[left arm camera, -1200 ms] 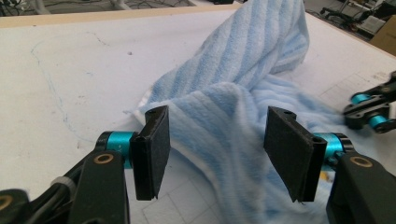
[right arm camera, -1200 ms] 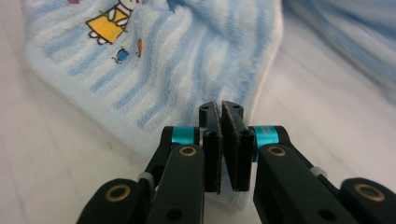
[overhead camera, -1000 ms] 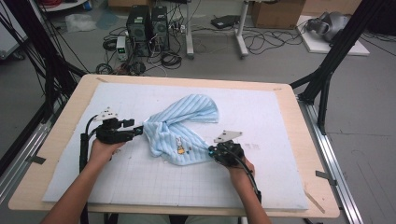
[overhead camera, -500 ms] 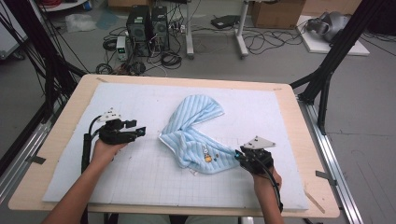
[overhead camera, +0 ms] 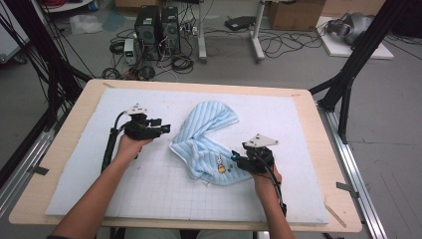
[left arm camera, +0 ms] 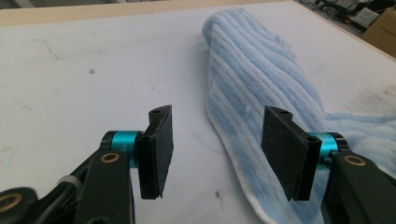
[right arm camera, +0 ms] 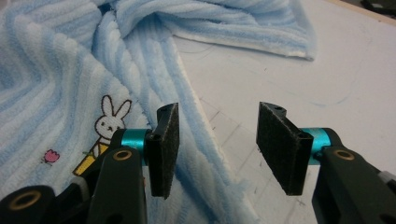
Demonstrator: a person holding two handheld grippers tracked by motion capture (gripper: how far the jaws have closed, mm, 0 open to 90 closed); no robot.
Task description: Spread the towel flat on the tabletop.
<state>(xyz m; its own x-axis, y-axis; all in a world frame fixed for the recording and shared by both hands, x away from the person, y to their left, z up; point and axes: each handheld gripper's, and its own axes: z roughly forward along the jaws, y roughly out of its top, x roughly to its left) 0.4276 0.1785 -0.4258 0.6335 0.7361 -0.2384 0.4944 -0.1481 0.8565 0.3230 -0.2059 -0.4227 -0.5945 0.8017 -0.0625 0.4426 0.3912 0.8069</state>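
High view. A light blue striped towel (overhead camera: pixel 206 142) lies crumpled just left of the frame's centre, on a white gridded mat (overhead camera: pixel 298 124) that covers a wooden table (overhead camera: pixel 64 149). Its rounded upper fold points toward the upper right; its lower lobe, which carries a small rabbit print, spreads toward the lower right. The left gripper (overhead camera: pixel 164 128) sits left of centre, held in the person's left hand (overhead camera: pixel 130 145), its tips aimed at the towel's left edge and just short of it. The right gripper (overhead camera: pixel 235 158) sits right of centre, held in the right hand (overhead camera: pixel 263 175), its tips at the towel's lower right lobe beside the print. Computer towers and tangled cables occupy the floor along the top of the frame.

Left gripper view. The left gripper (left arm camera: pixel 217 140) has its jaws standing well apart, having just closed a little, with nothing gripped. Bare mat shows in the gap. The towel (left arm camera: pixel 261 79) runs from the upper centre down to the lower right, and its white-trimmed edge passes under the right-hand jaw.

Right gripper view. The right gripper (right arm camera: pixel 217 144) has its jaws parted and empty; they have just been opening. The towel (right arm camera: pixel 60 70) covers the left and top of the frame, the rabbit print at middle left. A towel edge lies in the left part of the gap below the pads (right arm camera: pixel 166 144), untouched by them as far as can be seen; mat shows in the rest.
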